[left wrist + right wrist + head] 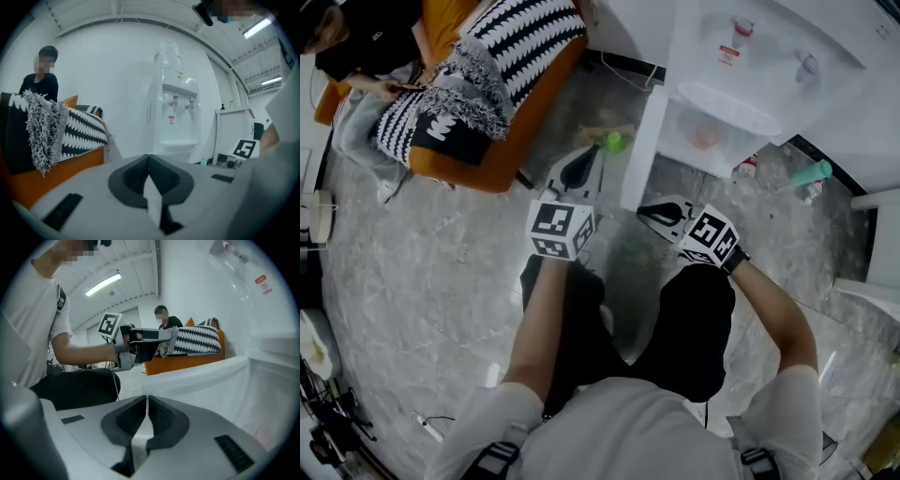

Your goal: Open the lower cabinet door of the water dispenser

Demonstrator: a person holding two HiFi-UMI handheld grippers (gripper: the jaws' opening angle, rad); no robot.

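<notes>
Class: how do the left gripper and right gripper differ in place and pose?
The left gripper sits on the sofa side of the open cabinet door; the right gripper sits on its compartment side. The left gripper points up the head view; the right gripper points leftward at the door's edge. Both have jaws together, empty.

- Head view is dim and grey-toned; the white water dispenser (769,84) looks washed out.
- Gripper views are brighter, fisheye-bent and dark-cornered; a ceiling strip light (104,284) glares, and the close foreground is soft.
</notes>
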